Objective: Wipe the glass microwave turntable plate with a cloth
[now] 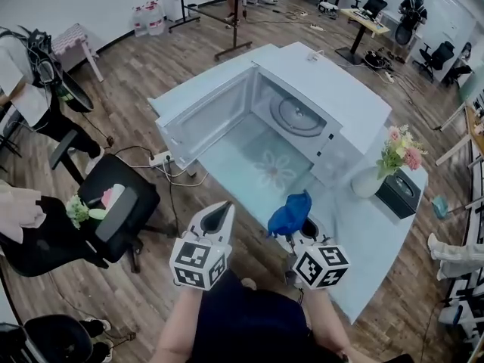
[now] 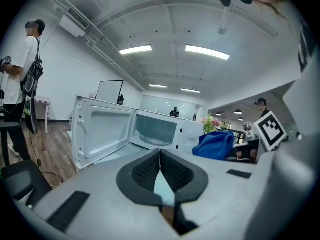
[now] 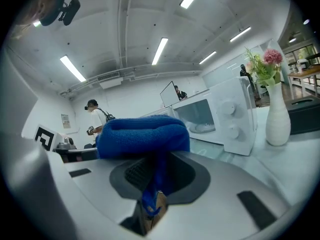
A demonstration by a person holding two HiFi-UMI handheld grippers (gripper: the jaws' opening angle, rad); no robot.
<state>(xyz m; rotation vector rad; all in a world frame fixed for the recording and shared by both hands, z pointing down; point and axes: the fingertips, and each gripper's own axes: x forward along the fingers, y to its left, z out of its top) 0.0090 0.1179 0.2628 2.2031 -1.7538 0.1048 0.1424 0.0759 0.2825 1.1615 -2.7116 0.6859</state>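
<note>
A white microwave (image 1: 325, 97) stands on the table (image 1: 363, 240) with its door (image 1: 204, 116) swung open to the left. The round glass turntable plate (image 1: 297, 116) lies inside the cavity; it also shows as the plate (image 3: 206, 127) in the right gripper view. My right gripper (image 1: 295, 229) is shut on a blue cloth (image 1: 290, 214), folded cloth (image 3: 142, 131) bulging above the jaws. My left gripper (image 1: 219, 216) is shut and empty, held at the table's near edge, left of the right one; the blue cloth (image 2: 216, 145) shows to its right.
A white vase of pink flowers (image 1: 382, 169) and a dark box (image 1: 399, 193) stand on the table right of the microwave. A black office chair (image 1: 113, 206) is at the left on the wooden floor. A person (image 2: 22, 79) stands farther left.
</note>
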